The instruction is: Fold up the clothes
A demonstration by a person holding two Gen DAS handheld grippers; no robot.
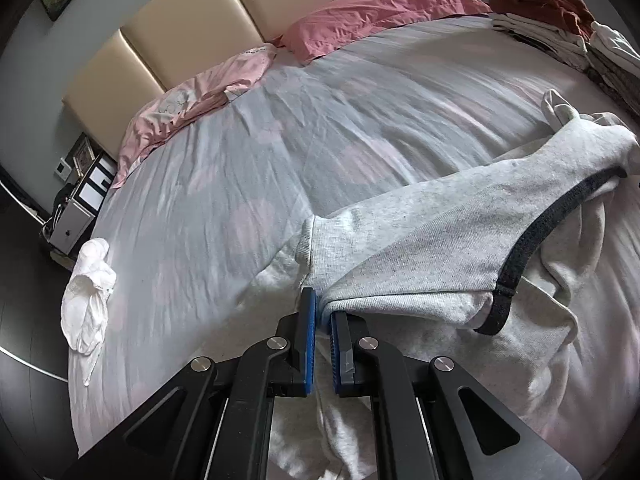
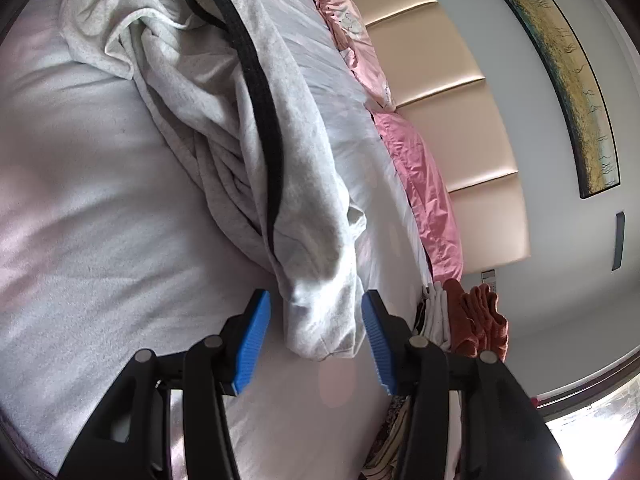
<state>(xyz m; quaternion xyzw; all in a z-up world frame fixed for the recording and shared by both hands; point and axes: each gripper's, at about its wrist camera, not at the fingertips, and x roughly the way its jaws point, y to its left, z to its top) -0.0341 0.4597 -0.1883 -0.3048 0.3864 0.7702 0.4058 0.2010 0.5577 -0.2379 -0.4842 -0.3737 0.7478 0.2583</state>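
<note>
Item, at the bed's (image 1: 248, 152) left edge: a crumpled white garment (image 1: 86, 292), lying loose and apart from the work, by its look awaiting its turn. Item, along the headboard edge: a pale pink pillow (image 1: 188, 108) and a darker pink pillow (image 1: 372, 8), both clear of the folding area. Item, near the bed's front edge: the left gripper (image 1: 323, 320), jaws closed on the ribbed cuff of the grey sweatshirt (image 1: 420, 240), pinching it so the sleeve can probably be drawn flat. The sweatshirt, the task's thing, lies rumpled across the bed's middle, its black-trimmed opening toward the front right. Item, at its other end: the right gripper (image 2: 316, 340), jaws standing apart on either side of a bunched end of the sweatshirt, pads not pressing it; the cloth lies free between them. Item, at the bed's far right corner: a stack of folded clothes (image 1: 556, 28), rust-coloured pieces uppermost, evidently the finished pile. Containers: none in view; everything rests directly on the bed.
</note>
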